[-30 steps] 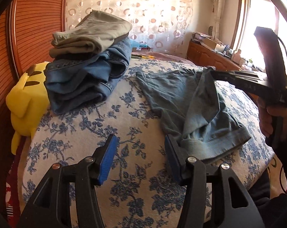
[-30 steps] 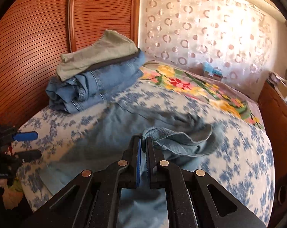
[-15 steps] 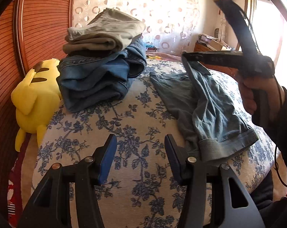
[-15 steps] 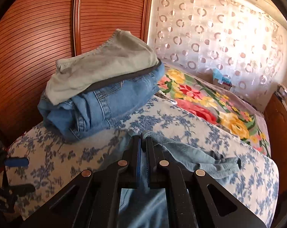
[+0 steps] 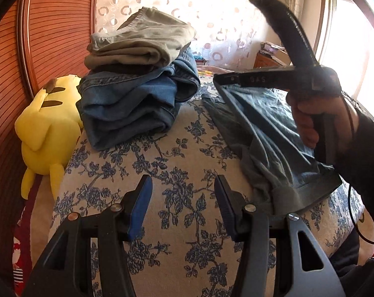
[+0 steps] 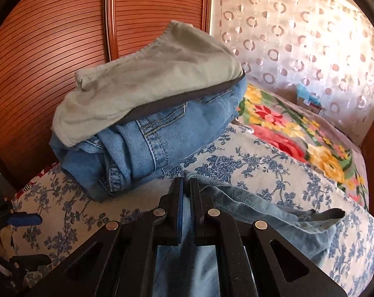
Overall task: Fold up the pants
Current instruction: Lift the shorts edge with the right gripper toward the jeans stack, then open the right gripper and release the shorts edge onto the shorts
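Observation:
Grey-blue denim pants (image 5: 268,133) lie on the flowered bed cover (image 5: 162,153), at the right in the left wrist view. My right gripper (image 6: 186,185) is shut on an edge of the pants (image 6: 261,212) and holds it lifted above the bed; it also shows in the left wrist view (image 5: 219,80) with the cloth hanging from its tip. My left gripper (image 5: 182,198) is open and empty, low over the bare cover just left of the cuffed pants hem (image 5: 300,198).
A stack of folded blue jeans (image 5: 135,104) with folded grey-green pants (image 5: 142,42) on top sits at the back left, also in the right wrist view (image 6: 150,113). A yellow plush toy (image 5: 46,128) leans by the wooden headboard (image 6: 51,37). A colourful flowered blanket (image 6: 298,133) lies behind.
My right gripper has carried the pants edge up and to the left, toward the folded stack, and the cloth has drawn tighter. My left gripper stays open and has shifted slightly left.

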Demonstrator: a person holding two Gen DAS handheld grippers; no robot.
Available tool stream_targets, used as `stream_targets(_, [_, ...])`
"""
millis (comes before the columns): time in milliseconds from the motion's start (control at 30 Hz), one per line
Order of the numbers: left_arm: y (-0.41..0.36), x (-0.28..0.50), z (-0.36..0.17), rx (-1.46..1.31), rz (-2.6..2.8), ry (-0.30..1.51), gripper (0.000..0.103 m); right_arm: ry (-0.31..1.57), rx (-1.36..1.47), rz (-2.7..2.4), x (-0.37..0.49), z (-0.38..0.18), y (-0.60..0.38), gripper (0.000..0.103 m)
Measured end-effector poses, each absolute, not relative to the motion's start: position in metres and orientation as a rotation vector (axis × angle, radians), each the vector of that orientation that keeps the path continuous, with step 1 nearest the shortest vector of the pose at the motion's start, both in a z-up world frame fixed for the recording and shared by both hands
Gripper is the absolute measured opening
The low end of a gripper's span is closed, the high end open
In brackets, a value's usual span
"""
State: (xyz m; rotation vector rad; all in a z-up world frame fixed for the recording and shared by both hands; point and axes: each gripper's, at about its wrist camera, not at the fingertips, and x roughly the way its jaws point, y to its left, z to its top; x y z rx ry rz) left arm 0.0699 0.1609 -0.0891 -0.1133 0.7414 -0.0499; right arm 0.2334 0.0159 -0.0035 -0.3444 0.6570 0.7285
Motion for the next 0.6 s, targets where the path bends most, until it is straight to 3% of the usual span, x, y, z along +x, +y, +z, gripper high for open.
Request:
stream_targets(133, [0.155, 0.075, -0.084, -0.105, -0.070, 0.735, 0.053, 0.668, -0.341, 0.729, 0.241, 0.002, 0.007, 0.014])
stream_targets(200, [0.149, 0.080, -0.083, -0.094, -0.086, 0.732, 0.053, 0.654, -0.341, 0.720, 0.240, 0.008, 0.000, 0.037])
stream_targets(233, [0.146, 0.082, -0.082, -0.091, -0.094, 0.732, 0.053, 0.642, -0.345, 0.711, 0.238, 0.011, -0.005, 0.039])
stream_targets(600, [0.111, 0.098, -0.078, -0.059, -0.189, 0.730, 0.053, 0.638, -0.284, 0.551, 0.203, 0.017, -0.091, 0.040])
